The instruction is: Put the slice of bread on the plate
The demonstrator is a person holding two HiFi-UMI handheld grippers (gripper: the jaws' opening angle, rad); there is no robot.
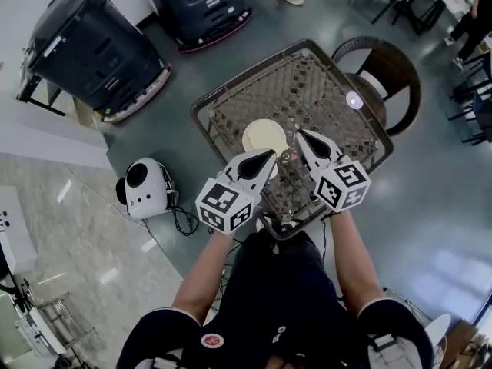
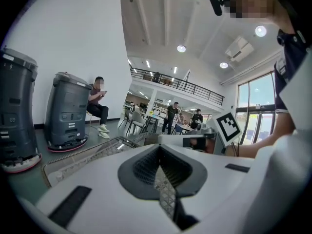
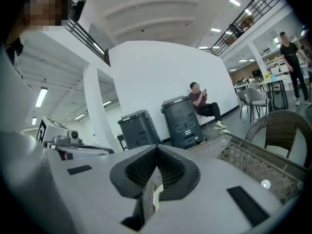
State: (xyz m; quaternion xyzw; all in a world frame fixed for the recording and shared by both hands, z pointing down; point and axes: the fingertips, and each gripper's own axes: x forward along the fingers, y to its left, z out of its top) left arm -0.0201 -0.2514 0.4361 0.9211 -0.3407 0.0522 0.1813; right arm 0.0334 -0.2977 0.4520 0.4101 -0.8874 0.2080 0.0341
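The left gripper and the right gripper are hanging just on the person's side of the plate, each with its jaws pressed together on nothing. The slice of bread seems to be lying on the plate (its outline is blurring into the rim). It is likely light, soft and crushable, calling for a gentle pinch at one edge.

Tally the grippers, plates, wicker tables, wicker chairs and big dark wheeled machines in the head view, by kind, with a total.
Grippers: 2 (left gripper, right gripper)
Plate: 1
Wicker table: 1
Wicker chair: 1
Dark wheeled machines: 2
Total: 7
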